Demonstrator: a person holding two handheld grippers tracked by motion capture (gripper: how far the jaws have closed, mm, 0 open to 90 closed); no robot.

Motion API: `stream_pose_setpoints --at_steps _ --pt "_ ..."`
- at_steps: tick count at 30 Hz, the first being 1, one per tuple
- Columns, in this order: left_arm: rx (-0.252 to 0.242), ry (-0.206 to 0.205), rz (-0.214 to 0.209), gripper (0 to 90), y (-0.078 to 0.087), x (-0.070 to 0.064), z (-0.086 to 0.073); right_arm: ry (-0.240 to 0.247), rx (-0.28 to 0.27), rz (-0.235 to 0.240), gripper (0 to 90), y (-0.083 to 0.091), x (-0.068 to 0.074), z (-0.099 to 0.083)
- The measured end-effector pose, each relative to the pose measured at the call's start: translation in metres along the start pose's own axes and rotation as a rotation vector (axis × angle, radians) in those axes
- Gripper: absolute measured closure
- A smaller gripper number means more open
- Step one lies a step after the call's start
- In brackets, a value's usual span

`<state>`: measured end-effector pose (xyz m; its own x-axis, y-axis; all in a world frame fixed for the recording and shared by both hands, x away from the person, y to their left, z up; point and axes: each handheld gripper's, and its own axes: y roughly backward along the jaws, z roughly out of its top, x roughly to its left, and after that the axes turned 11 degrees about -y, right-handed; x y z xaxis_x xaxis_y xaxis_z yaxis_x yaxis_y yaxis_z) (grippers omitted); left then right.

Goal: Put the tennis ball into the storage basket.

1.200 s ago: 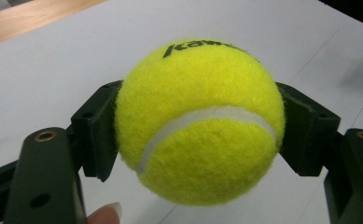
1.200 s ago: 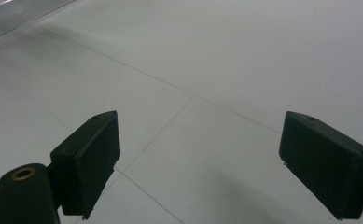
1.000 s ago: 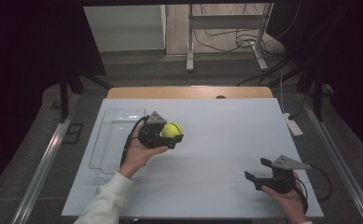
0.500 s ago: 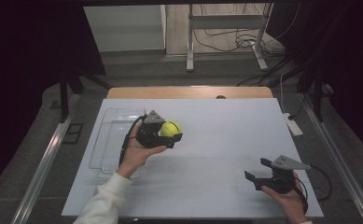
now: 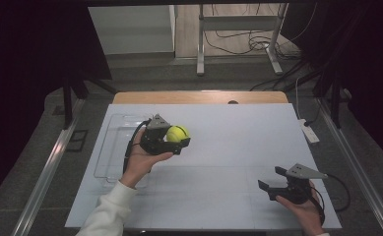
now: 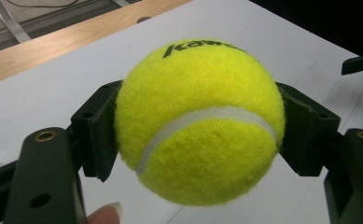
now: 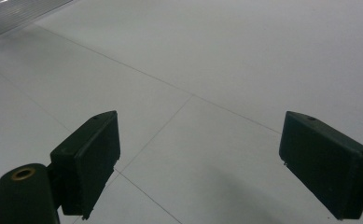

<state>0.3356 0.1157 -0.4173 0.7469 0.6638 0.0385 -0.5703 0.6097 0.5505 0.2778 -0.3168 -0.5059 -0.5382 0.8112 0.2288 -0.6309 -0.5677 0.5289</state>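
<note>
We judge the tennis ball (image 6: 198, 121) light, springy and felt-covered, so not slippery; best gripped across its widest part; our left gripper (image 5: 175, 140) pinches it exactly so, one jaw on either side, left of centre in the high view, beside the clear tray (image 5: 111, 142); our right gripper (image 5: 272, 179) rests spread, lower right.

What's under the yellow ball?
The tennis ball hangs clamped in the left gripper, off the white table. Bare tabletop shows around it; the spot straight below is hidden.
</note>
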Motion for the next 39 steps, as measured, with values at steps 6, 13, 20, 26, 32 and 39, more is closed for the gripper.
stream_pose_setpoints --at_steps 6,13,20,26,32,39 --pt "-0.015 0.007 0.012 25.6 0.006 0.004 0.0 -0.001 0.001 -0.001 12.8 0.0 0.0 0.0" --pt "-0.034 0.02 0.027 25.6 0.012 0.009 0.0 0.0 0.002 -0.001 12.9 0.0 -0.001 0.0" --pt "-0.051 0.024 0.035 25.6 0.017 0.011 0.0 0.0 0.003 -0.002 12.9 0.0 0.0 0.0" --pt "-0.057 0.033 0.044 25.6 0.021 0.016 -0.001 0.0 0.002 -0.004 12.8 0.0 -0.001 0.0" --pt "-0.059 0.047 0.056 25.6 0.023 0.021 -0.003 0.0 0.001 -0.006 12.8 0.0 0.0 0.0" --pt "-0.051 0.057 0.069 25.6 0.023 0.027 -0.006 -0.002 0.004 -0.01 12.9 0.0 -0.001 0.0"
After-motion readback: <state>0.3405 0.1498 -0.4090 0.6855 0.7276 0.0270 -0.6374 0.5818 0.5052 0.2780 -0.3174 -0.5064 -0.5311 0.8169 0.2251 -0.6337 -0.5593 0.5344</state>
